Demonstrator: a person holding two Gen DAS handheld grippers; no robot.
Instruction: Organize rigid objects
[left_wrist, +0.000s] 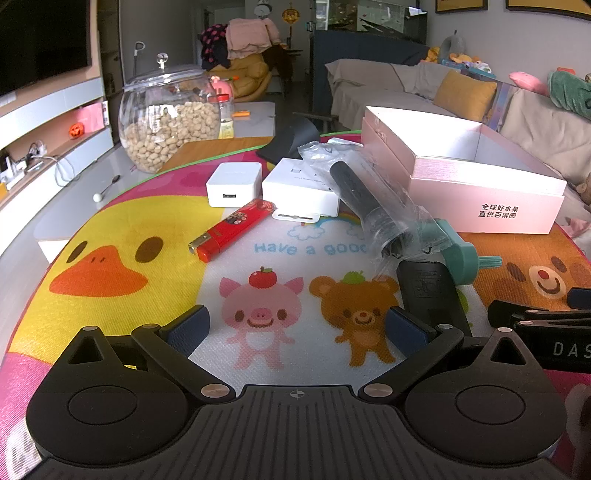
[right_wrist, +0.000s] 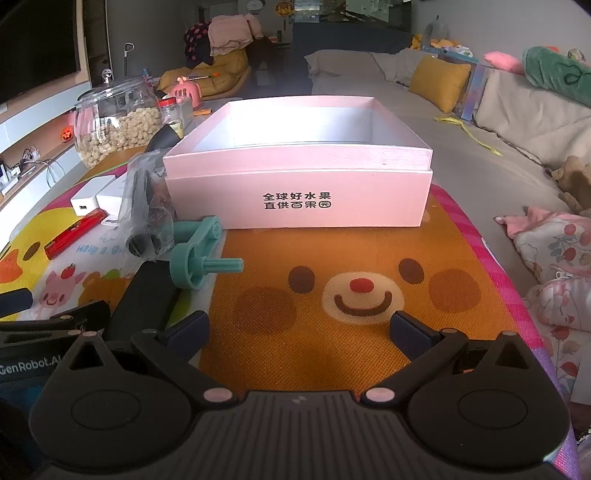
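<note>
Left gripper (left_wrist: 297, 326) hovered over the cartoon mat (left_wrist: 155, 236), jaws apart and empty; the red lighter (left_wrist: 231, 230) lay ahead and to its left, the white charger (left_wrist: 233, 184) beyond that. Right gripper (right_wrist: 300, 328) was likewise spread wide, empty. The open pink box (right_wrist: 299, 199) stood straight ahead of it on the worktop, the teal crank part (right_wrist: 199, 258) ahead-left, nearer.
</note>
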